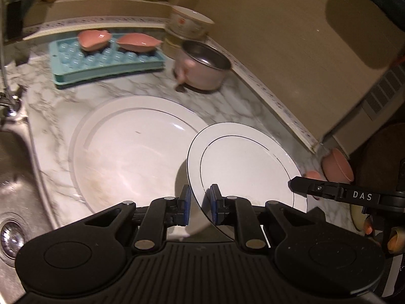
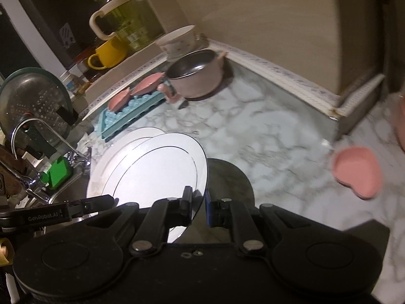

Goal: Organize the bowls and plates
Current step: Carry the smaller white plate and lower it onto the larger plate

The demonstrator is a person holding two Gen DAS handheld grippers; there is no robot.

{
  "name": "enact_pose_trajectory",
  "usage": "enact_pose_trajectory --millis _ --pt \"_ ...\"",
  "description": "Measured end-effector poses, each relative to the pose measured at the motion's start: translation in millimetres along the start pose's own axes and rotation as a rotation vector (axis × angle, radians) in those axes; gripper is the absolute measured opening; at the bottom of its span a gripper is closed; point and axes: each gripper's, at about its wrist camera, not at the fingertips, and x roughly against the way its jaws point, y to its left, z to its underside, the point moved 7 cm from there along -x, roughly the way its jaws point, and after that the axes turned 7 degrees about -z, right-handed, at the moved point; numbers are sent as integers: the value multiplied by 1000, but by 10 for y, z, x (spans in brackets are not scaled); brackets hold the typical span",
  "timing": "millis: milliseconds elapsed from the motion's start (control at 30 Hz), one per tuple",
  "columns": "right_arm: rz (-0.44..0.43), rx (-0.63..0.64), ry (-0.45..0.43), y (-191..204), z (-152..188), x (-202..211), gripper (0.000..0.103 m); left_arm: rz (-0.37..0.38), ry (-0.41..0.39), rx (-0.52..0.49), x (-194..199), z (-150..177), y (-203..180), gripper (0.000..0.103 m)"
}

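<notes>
Jaws, left: your left gripper has its fingers apart, with the near rim of the small plate passing through the gap. Whether the blue pads press on the rim cannot be told.
Jaws, right: your right gripper also stands parted around the right-hand rim of the same small plate; contact cannot be told here either.
Pose, left: you point it forward over the counter, low and near level; it shows in the right view as a black finger at the plate's left edge.
Pose, right: you come in from the right side; its tip reaches the plate's right rim in the left view.
Small plate: tilted, raised above the counter, overlapping the large plate.
Large plate: flat on the counter, beside the sink.
Pot: at the back, near the wall.
Tray: blue, left of the pot, carrying two pink dishes.
Pink bowl: on the counter, well to the right.
</notes>
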Motion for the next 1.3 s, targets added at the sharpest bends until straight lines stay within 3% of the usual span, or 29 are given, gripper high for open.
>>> enact_pose_trajectory --millis 533,1300 --pt "-15 22 94 385 -108 -851 9 -103 32 59 -236 -145 693 15" --pt "0 -15 126 363 -111 -1137 9 -110 69 49 -355 -206 847 15"
